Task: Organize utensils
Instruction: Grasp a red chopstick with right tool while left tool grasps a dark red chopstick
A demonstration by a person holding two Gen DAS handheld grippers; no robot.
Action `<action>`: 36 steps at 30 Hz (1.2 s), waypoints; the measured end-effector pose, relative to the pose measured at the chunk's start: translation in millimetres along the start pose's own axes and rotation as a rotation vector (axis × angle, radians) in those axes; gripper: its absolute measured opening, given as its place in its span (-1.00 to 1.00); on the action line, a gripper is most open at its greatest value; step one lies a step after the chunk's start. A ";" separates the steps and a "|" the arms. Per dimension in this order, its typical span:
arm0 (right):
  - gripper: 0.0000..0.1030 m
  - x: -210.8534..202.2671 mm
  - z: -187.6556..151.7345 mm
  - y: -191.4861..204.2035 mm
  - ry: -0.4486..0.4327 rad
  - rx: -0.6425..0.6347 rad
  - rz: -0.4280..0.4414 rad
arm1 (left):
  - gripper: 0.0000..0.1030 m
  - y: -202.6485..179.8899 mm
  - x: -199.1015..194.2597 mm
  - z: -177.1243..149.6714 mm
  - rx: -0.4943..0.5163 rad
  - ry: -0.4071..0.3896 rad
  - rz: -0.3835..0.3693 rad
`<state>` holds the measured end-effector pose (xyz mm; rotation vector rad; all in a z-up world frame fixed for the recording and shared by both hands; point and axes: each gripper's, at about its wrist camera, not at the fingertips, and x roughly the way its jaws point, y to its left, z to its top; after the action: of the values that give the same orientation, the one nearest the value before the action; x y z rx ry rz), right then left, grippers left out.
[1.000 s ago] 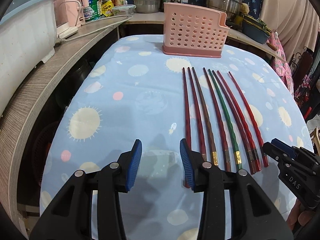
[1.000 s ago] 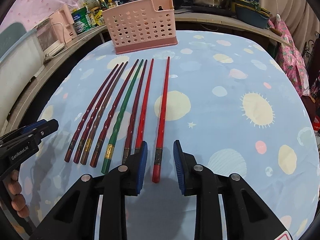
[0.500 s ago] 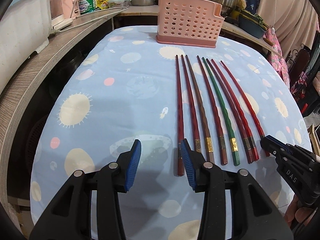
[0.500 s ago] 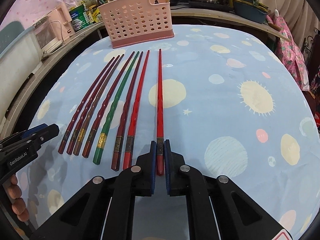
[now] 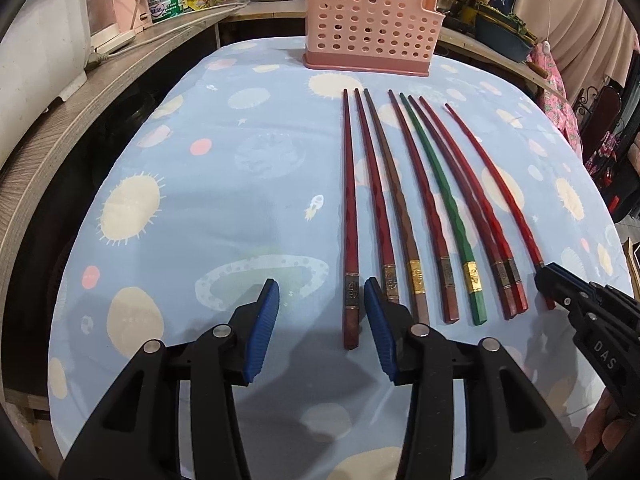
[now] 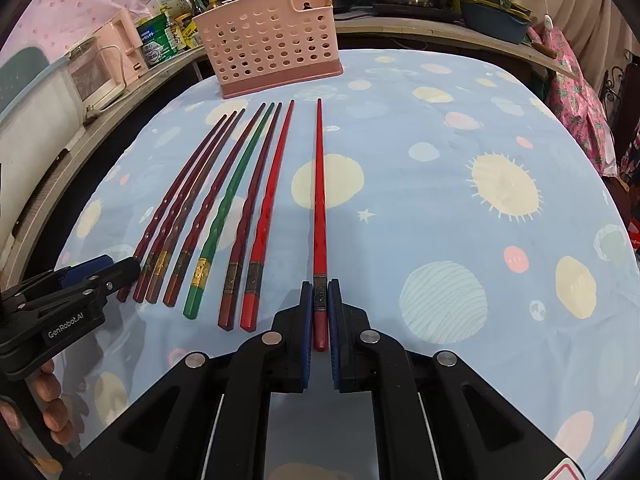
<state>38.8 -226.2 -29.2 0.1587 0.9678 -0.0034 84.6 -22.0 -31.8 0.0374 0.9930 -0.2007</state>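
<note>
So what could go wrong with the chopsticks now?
The right gripper pinches the bright red chopstick only near its thick end, so the long thin end might droop or swing when lifted. The left gripper is open around the dark red chopstick, with the next chopstick very close; closing might bump it.

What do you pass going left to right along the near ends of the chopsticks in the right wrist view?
left gripper → four dark red and brown chopsticks → green chopstick → dark red chopstick → bright red chopstick → red chopstick clamped in the right gripper
</note>
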 end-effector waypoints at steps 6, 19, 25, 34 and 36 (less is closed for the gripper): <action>-0.86 0.0 0.3 0.2 0.002 -0.004 -0.002 | -0.40 -1.0 -0.5 -0.1 0.013 -0.005 0.015; -0.86 -9.8 0.7 -0.8 -0.011 -0.003 0.003 | -0.86 5.5 -6.3 0.2 -0.002 0.002 -0.025; -0.86 -30.1 12.4 -0.4 -0.060 0.006 0.017 | -0.87 8.1 -17.7 6.8 -0.014 -0.018 -0.027; -0.86 -71.9 57.3 -7.4 -0.194 0.025 0.033 | -0.87 13.8 -60.5 42.6 -0.028 -0.119 -0.043; -0.86 -78.8 69.6 -9.9 -0.217 0.031 0.039 | -0.87 15.1 -68.7 54.3 -0.030 -0.143 -0.043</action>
<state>50.4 -250.8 72.9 0.2010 0.7482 0.0003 96.0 -3.5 54.4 -0.0253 0.8550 -0.2251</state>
